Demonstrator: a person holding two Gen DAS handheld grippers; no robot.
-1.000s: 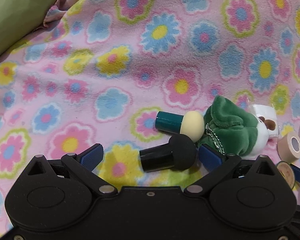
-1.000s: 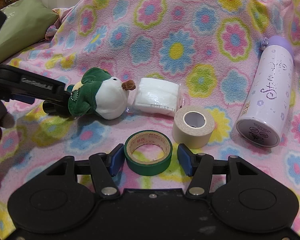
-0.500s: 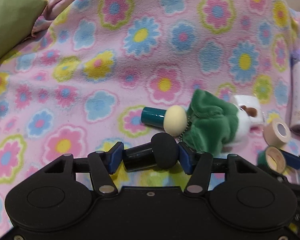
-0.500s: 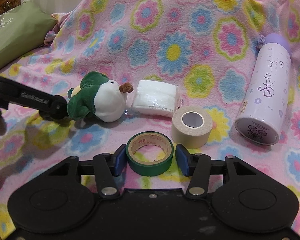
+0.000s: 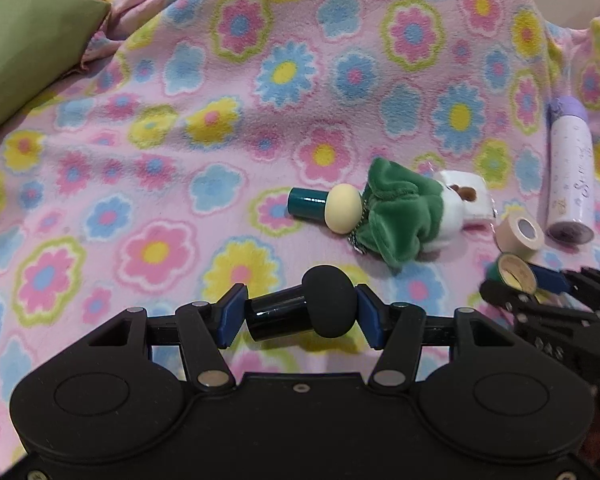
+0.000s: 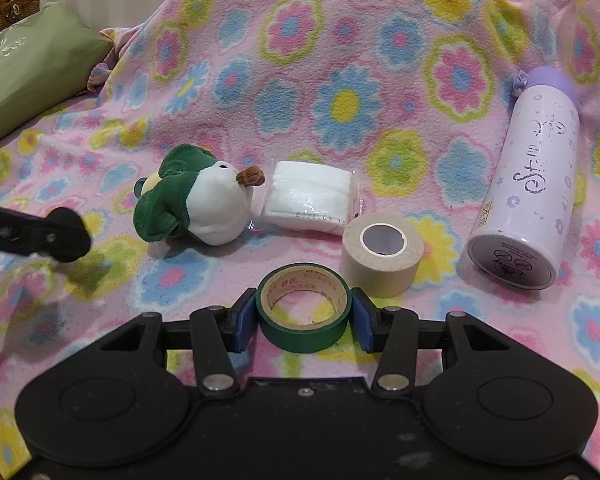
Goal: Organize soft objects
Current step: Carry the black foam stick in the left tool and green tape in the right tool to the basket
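My left gripper (image 5: 300, 314) is shut on a black sponge applicator (image 5: 320, 308), gripped end to end and held just above the flowered blanket (image 5: 260, 80). Beyond it lie a teal applicator with a cream sponge head (image 5: 328, 208) and a green and white plush bird (image 5: 404, 216). My right gripper (image 6: 304, 312) is shut on a green tape roll (image 6: 304, 328) that rests on the blanket. In the right wrist view the plush bird (image 6: 196, 204) lies on its side at centre left, beside a pack of white cotton pads (image 6: 312, 200).
A beige tape roll (image 6: 380, 256) stands just right of the green one. A lilac bottle (image 6: 528, 188) lies further right. A green pillow (image 6: 24, 76) and a wicker basket (image 6: 8, 4) sit at the far left. One black finger (image 6: 60, 236) of the left gripper reaches in at the left.
My left gripper closed on the black applicator, lifted it off the blanket and drew back from the plush bird. My right gripper's pads closed in on the green tape roll.
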